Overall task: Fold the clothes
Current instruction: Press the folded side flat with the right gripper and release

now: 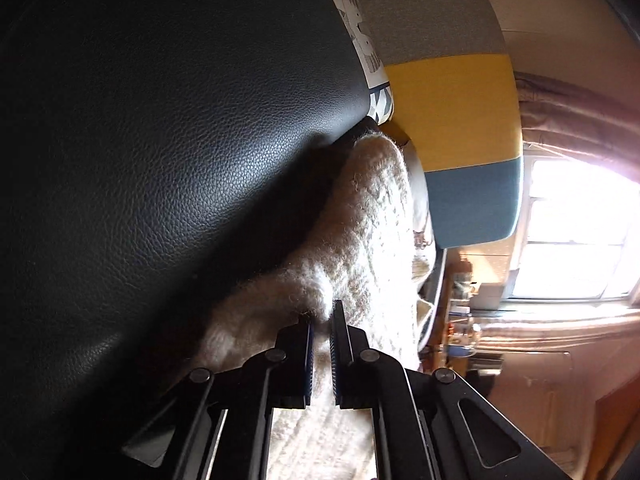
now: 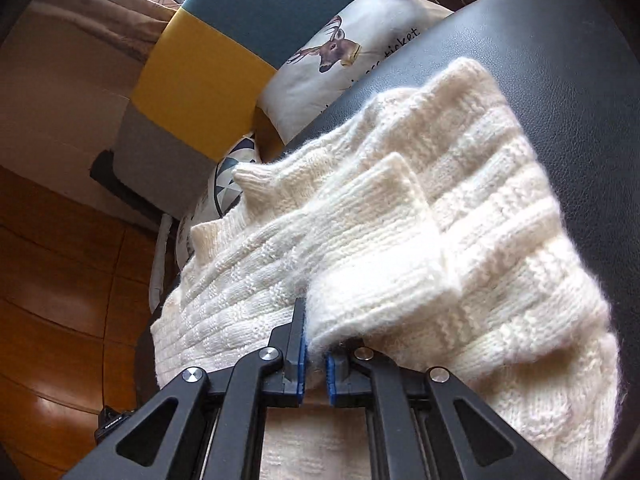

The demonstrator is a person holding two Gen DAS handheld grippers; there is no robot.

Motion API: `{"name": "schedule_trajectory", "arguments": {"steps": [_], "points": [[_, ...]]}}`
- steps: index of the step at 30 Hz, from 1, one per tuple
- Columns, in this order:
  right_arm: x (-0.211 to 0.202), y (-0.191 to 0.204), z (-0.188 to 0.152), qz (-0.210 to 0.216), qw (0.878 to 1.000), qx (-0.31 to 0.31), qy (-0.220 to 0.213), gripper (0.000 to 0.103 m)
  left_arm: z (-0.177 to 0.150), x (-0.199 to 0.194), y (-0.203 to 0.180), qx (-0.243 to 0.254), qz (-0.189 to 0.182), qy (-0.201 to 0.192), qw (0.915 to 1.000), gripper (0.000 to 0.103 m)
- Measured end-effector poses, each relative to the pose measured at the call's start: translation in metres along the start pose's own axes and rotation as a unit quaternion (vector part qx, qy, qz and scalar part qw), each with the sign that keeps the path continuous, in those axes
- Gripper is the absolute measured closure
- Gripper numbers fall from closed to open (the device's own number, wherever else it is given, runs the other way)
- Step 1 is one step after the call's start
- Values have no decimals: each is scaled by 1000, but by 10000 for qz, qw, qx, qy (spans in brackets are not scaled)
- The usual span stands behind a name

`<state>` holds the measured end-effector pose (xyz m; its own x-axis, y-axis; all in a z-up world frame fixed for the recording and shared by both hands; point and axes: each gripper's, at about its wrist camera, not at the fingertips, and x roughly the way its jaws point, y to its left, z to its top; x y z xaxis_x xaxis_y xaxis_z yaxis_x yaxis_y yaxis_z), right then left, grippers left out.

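Where the right gripper meets the cream knit sweater, its blue-padded fingers pinch a fluffy fold of the wool, a ribbed cuff lying folded just beyond. The left gripper likewise clamps a bunched edge of the sweater between nearly closed fingers. The sweater spreads over a black leather surface. Farther off stand a deer-print cushion and a chair back banded grey, yellow and teal.
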<state>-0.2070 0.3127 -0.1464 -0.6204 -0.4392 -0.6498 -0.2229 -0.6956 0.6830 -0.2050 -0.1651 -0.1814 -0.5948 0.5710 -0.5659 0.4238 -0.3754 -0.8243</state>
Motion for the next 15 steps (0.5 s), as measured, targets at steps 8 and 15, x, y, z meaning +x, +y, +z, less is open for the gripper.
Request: {"name": "schedule_trajectory", "arguments": {"steps": [8, 15], "points": [[3, -10, -3, 109, 9998, 18, 153, 94, 3, -9, -5, 391, 386, 63, 9985, 96], [-42, -37, 6, 21, 9995, 290, -153, 86, 4, -46, -19, 897, 419, 60, 9951, 96]]}}
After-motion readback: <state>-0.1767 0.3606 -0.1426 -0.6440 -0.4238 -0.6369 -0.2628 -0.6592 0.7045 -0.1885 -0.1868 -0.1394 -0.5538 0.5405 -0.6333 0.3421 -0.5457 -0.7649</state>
